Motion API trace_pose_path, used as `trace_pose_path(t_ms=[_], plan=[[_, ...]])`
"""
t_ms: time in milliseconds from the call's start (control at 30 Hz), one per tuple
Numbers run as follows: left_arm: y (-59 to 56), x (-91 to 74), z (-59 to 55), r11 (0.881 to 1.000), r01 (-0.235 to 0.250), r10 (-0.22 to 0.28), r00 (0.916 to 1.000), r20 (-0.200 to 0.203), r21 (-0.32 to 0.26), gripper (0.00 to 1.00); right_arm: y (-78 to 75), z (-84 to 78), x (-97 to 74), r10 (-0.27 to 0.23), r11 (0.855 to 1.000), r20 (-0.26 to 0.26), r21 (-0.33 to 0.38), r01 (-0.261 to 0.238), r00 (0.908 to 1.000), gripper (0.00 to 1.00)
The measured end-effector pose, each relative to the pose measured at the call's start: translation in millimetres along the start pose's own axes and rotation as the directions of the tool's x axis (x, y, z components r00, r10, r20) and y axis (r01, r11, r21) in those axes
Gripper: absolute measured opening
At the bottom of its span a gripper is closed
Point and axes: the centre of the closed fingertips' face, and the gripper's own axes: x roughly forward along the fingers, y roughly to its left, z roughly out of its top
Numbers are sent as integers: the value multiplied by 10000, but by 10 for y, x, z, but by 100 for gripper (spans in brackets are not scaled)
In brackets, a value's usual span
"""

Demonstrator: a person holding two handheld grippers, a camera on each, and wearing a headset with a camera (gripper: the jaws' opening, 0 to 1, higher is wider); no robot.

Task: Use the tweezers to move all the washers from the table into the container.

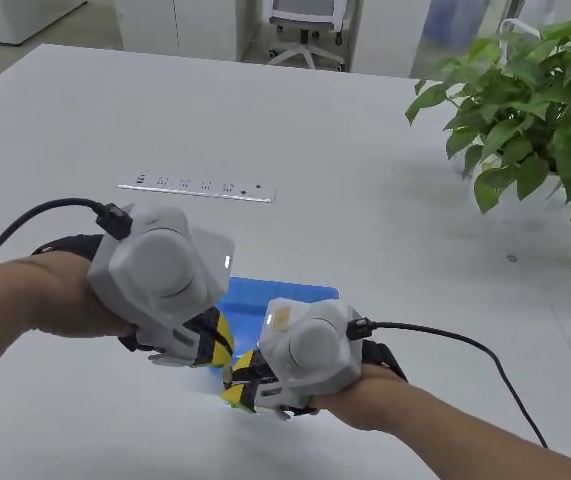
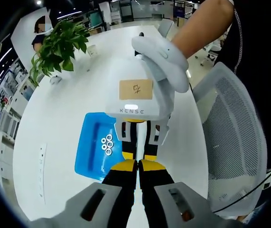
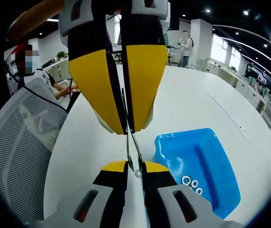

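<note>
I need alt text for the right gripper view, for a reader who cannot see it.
At the top, the left gripper has its yellow tongs shut on tweezers that reach the right gripper below. Beside them, on a white table, a blue container holds washers.

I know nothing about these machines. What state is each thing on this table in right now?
Left gripper: jaws shut on the tweezers.
Right gripper: jaws shut on the tweezers' tips.
Tweezers: squeezed nearly closed.
Loose washer: at the tweezers' tips, outside the tray.
Tray: open, holding a few washers.
</note>
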Motion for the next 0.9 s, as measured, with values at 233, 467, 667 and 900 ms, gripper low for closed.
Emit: trace_pose_path(t_ms=[233, 467, 667, 900], plan=[[-1, 18, -11, 10000, 65, -65, 10000, 37, -45, 6, 2, -27, 21, 1, 10000, -36, 51, -1, 10000, 13], [-3, 42, -42, 9999, 109, -109, 9999, 24, -113, 6, 2, -54, 65, 8, 10000, -58, 73, -7, 10000, 12], [-27, 85, -96, 9995, 244, -245, 9997, -48, -215, 6, 22, -97, 102, 79, 9999, -197, -83, -81, 9998, 12], [-38, 118, -122, 9990, 319, -321, 9995, -62, -297, 6, 17, -128, 139, 133, 9999, -219, -79, -135, 9997, 12]])
